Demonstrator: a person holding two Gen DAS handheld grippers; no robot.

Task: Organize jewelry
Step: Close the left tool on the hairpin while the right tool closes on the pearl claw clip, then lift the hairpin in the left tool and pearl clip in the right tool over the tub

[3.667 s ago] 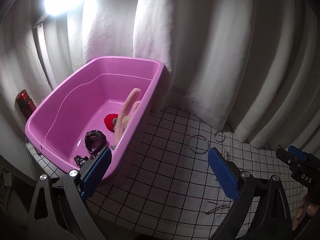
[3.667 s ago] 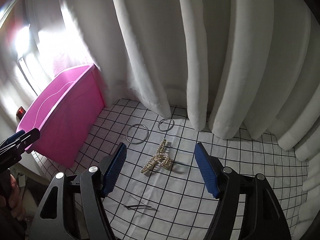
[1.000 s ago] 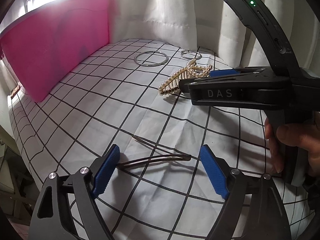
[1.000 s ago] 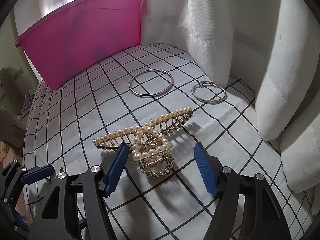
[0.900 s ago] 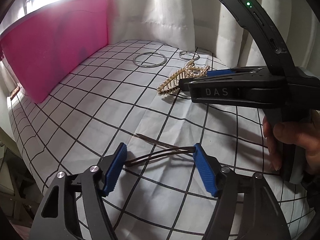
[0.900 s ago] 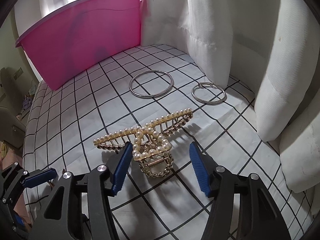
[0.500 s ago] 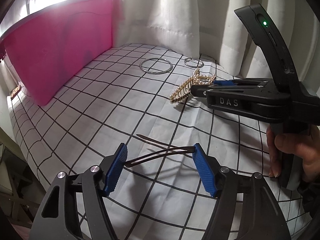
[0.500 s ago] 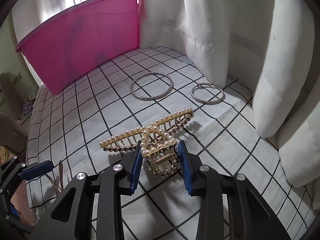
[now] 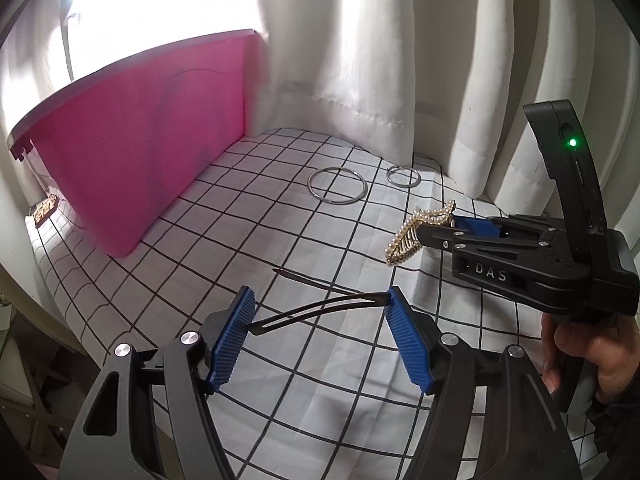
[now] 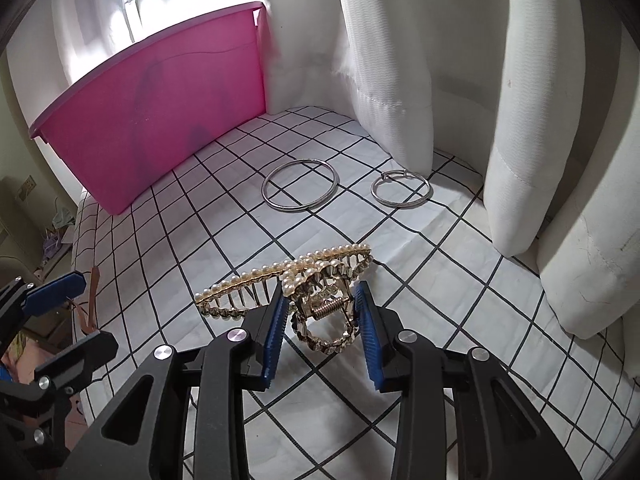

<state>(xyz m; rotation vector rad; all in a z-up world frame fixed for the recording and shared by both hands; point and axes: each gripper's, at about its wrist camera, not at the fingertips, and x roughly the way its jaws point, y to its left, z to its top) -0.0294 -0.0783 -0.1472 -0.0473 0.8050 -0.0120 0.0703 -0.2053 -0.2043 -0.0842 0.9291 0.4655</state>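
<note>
Sitting far left, the glossy pink tub (image 9: 132, 168) is where both pieces look bound, nearer the left gripper (image 9: 320, 332). That gripper's ribbed blue pads pinch a thin dark hairpin (image 9: 316, 310) end to end, its long axis spanning the half-open jaws, clear of the checked cloth (image 9: 240, 216). Rightward, the right gripper (image 10: 321, 312) is clamped on the pearl claw clip (image 10: 316, 284) at its sprung hinge, toothed length crosswise. Two steel hoops (image 10: 300, 190) wait beyond.
</note>
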